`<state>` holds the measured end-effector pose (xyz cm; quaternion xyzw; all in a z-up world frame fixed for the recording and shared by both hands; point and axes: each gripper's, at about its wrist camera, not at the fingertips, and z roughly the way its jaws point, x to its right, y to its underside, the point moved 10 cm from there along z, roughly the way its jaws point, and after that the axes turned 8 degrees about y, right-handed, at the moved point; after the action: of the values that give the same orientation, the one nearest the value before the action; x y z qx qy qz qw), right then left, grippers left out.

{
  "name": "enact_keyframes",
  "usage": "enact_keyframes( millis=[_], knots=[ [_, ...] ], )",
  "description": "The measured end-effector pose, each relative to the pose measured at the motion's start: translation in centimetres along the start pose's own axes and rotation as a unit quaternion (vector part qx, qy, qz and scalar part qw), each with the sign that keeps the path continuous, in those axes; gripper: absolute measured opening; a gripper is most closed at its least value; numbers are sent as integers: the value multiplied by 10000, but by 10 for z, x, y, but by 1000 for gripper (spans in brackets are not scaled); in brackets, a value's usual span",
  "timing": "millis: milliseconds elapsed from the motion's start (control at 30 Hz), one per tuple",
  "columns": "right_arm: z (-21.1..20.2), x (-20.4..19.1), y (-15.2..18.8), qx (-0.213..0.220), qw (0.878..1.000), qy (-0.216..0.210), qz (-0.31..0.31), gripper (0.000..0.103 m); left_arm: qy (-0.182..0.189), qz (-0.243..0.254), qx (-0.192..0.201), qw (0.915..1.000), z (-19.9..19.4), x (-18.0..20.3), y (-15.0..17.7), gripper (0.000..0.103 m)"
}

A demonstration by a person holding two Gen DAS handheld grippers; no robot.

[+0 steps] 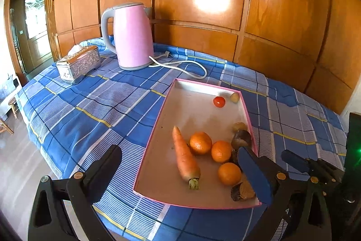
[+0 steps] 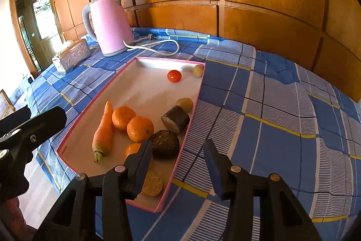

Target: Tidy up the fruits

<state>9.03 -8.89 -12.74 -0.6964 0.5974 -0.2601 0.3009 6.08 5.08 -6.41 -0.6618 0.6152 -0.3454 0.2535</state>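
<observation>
A pink-rimmed white tray lies on the blue plaid cloth. In it are a carrot, three oranges, a small tomato, small potatoes and dark cut tuber pieces. My left gripper is open and empty, straddling the tray's near left wall. My right gripper is open and empty over the tray's near right corner; it also shows in the left wrist view.
A pink electric kettle with a white cord stands at the back of the table. A silver tissue box sits left of it. Wooden panels rise behind. The table's left edge drops to the floor.
</observation>
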Motion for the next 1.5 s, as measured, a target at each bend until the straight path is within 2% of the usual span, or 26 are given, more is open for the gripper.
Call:
enact_keyframes(
  millis=[1500],
  knots=[
    [3,-4,3,-22,10000,-37,-35,48,27,6,32,10000,-1,6,-1,103]
  ],
)
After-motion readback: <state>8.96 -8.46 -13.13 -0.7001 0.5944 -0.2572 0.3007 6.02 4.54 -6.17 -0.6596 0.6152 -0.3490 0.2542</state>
